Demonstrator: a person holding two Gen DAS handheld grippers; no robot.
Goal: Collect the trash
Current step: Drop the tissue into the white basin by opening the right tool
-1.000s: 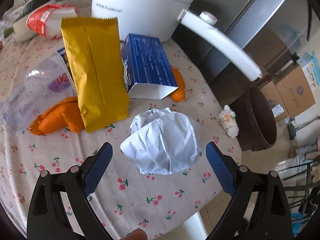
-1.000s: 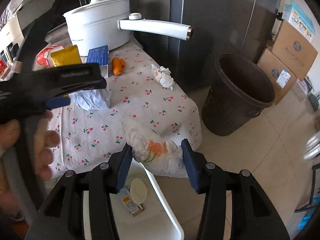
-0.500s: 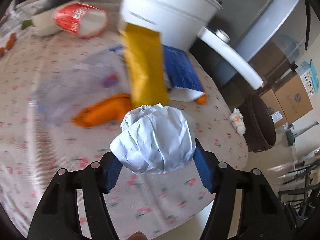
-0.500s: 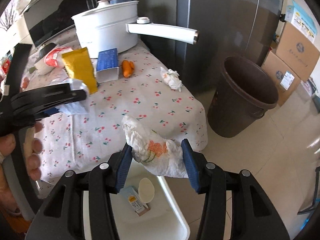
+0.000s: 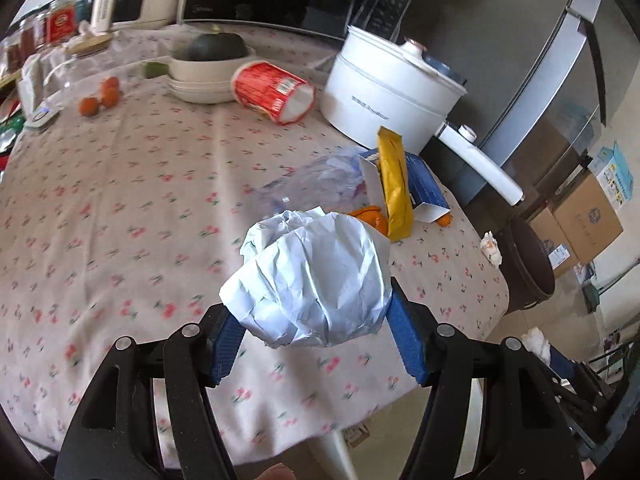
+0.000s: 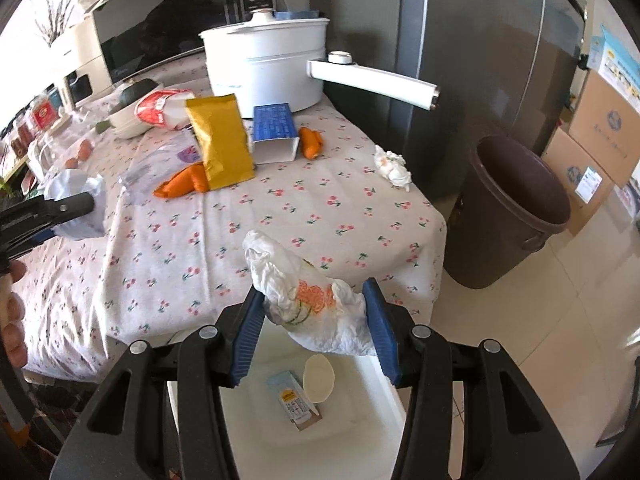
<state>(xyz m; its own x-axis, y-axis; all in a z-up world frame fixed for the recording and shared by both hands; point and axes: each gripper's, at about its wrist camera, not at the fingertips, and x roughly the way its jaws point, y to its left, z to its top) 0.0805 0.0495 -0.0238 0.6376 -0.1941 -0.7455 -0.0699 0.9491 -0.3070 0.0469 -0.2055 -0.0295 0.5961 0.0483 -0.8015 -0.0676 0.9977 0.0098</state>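
Cherry-print cloth is covering the table point(image 6: 280, 216) under both my claws, and I am working from its near edge outward. Nearest me, my right gripper point(image 6: 316, 320) is clamping a crumpled tissue with an orange print point(image 6: 312, 304) between its blue pads, holding it above a white bin point(image 6: 360, 412) that is sitting on the floor just beside the table edge; a small carton point(image 6: 296, 404) and a pale round lid point(image 6: 319, 378) are lying inside it. My left gripper point(image 5: 312, 320) is squeezing a crumpled ball of white paper point(image 5: 312, 276), carrying it clear of the cloth. Past that, a yellow pouch point(image 6: 220, 142) is leaning upright, touching orange peel point(image 6: 182, 182) at its base, with a blue box point(image 6: 276, 132) lying on its side just beside it and a clear plastic bottle point(image 5: 316, 182) behind. Another crumpled tissue point(image 6: 394, 168) is resting near the far corner of the table. Farther back, a red-and-white cup point(image 5: 274, 92) is lying tipped over beside a white electric pot point(image 6: 264, 66) whose long handle is reaching out over the edge. Off the table, a brown trash can point(image 6: 516, 212) is standing on the tiled floor beside the grey refrigerator point(image 6: 480, 40).
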